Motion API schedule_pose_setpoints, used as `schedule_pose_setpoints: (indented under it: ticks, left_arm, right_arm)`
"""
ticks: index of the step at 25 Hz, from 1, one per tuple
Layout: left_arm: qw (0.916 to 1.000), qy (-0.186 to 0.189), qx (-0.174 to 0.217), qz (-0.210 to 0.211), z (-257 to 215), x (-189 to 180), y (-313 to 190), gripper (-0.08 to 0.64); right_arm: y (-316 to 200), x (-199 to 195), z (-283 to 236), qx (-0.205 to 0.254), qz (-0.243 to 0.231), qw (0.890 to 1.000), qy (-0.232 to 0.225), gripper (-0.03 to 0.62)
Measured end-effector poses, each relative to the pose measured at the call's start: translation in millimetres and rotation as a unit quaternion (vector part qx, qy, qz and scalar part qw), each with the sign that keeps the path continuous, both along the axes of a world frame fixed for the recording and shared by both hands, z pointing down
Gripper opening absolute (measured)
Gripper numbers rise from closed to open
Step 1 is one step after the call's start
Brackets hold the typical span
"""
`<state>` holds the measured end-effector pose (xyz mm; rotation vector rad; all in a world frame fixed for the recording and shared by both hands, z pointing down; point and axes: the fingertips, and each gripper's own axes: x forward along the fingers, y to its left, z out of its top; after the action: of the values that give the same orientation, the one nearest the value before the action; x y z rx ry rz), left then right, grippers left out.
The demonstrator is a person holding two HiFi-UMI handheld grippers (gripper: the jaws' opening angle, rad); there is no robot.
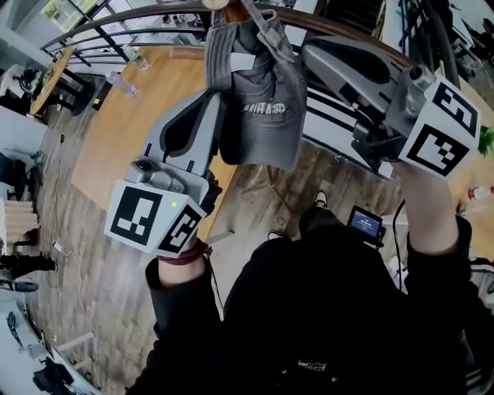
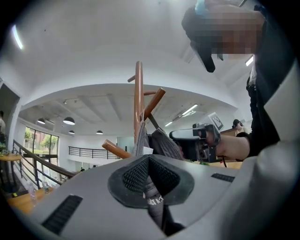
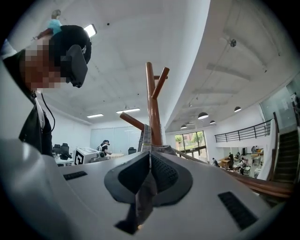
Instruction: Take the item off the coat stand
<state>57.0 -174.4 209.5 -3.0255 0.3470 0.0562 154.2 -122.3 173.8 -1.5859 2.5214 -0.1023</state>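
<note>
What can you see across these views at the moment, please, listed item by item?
grey cap: one, grey, hanging on the coat stand, between both grippers
coat stand: one, brown wood, upright post with angled pegs
railing: one, dark bars, curving behind the stand
pendant lamps: several, dark, on the white ceiling
left gripper: one, grey with a black-and-white marker cube, jaws shut on the cap's fabric
right gripper: one, grey with a marker cube, jaws shut on the cap's fabric
person's clothing: black, at the bottom of the head view
</note>
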Motion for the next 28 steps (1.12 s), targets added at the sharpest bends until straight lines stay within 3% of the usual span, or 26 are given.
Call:
schedule_pose_setpoints:
  ticks: [5, 9, 14, 18, 28]
  left_arm:
    - [0.9999, 0.014, 0.003, 0.002, -17.1, 1.7, -7.0, 0.006]
    - [0.9999, 0.011, 0.0, 0.005, -11.8, 4.1, -9.3, 0.006]
    - [1.0, 0.004, 0.004, 0.005, -8.2, 3.1, -14.5, 0.006]
    - [1.0, 0.003, -0.001, 0.006, -5.5, 4.2, -11.5, 0.006]
    - [0.9999, -0.007, -0.004, 0.009, -1.7, 6.6, -24.3, 0.171]
  right_arm:
    - [3.5, -0.8, -13.6, -0.004, 0.009, 1.0, 0.024, 0.025]
    - [4.5, -0.5, -23.5, 0.008, 0.005, 0.999, 0.039, 0.068]
    - [2.9, 2.6, -24.2, 0.02, -0.012, 1.0, -0.004, 0.151]
    - [11.4, -0.5, -27.1, 0.026, -0.027, 0.999, -0.01, 0.194]
    - [5.7, -10.0, -40.5, 0.029, -0.027, 0.999, 0.01, 0.305]
